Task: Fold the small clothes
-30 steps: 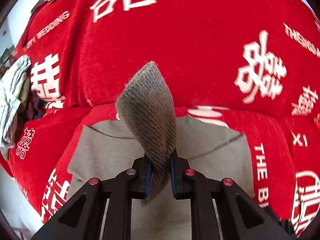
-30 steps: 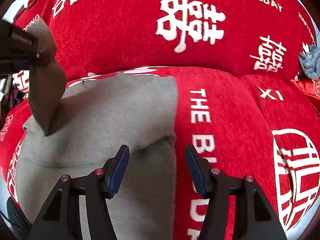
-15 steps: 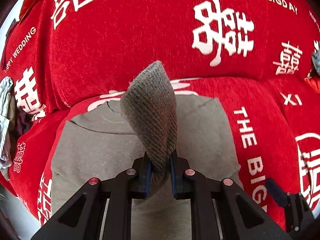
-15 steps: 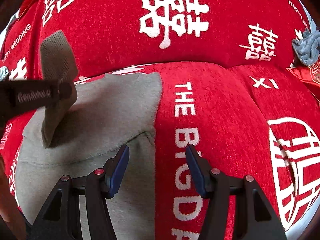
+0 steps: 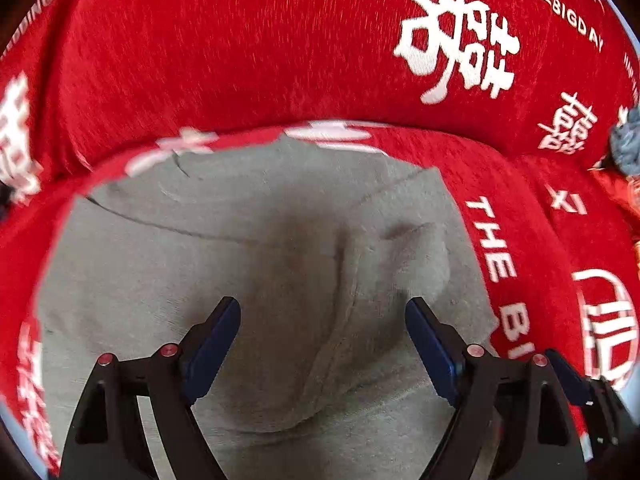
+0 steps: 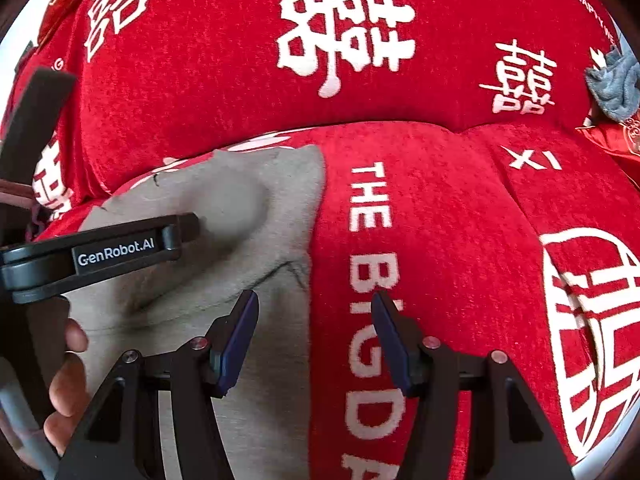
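A grey garment [image 5: 240, 264] lies flat on the red sofa cover [image 5: 280, 60], with a folded-over flap [image 5: 392, 256] on its right part. My left gripper [image 5: 322, 344] is open and empty just above the garment, the flap between its fingers. In the right wrist view the garment [image 6: 248, 208] lies at left, and the left gripper's body [image 6: 100, 252] reaches over it. My right gripper [image 6: 314, 340] is open and empty over the garment's right edge, where grey meets red.
The red cover [image 6: 440, 240] with white lettering drapes the sofa seat and backrest. A blue-grey cloth [image 6: 614, 84] lies at the far right on the backrest; it also shows in the left wrist view [image 5: 626, 140].
My left gripper has opened and let go of the ribbed grey cuff, which now lies folded onto the garment. The left gripper moved right and down. My right gripper stayed open.
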`<move>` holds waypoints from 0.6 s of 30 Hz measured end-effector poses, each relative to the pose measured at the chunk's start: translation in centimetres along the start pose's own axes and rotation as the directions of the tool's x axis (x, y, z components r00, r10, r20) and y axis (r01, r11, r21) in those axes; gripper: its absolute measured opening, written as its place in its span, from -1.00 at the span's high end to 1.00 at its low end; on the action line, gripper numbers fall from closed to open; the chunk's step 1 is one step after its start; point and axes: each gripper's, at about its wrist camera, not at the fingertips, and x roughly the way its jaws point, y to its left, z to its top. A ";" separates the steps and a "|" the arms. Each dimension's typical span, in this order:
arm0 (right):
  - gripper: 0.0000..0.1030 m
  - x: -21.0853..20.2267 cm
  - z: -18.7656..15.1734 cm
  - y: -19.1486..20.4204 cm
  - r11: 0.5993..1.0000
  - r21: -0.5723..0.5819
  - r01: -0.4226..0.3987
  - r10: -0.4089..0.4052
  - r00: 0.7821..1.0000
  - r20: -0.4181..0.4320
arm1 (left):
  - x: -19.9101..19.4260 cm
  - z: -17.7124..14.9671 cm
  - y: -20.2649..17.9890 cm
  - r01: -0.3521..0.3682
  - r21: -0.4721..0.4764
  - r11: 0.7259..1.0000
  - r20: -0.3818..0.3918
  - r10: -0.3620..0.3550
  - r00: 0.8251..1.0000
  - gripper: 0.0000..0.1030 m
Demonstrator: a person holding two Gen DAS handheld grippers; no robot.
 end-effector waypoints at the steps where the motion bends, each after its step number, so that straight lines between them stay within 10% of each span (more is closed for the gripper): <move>1: -0.21 0.1 0.0 0.1 1.000 -0.001 -0.008 0.008 1.000 -0.002 | 0.2 -0.1 0.3 0.019 -0.011 1.000 -0.009 -0.019 1.000 -0.66; 9: -0.21 -0.2 0.1 -0.1 0.995 0.033 -0.098 0.097 0.995 0.013 | -2.1 -0.6 4.2 0.140 -0.044 0.989 0.042 -0.138 0.989 -0.66; 18: -0.22 4.3 4.8 7.6 0.992 -0.053 -0.116 0.112 0.991 -0.073 | -1.2 -1.1 12.0 -0.124 -0.184 0.975 0.011 0.128 0.992 -0.66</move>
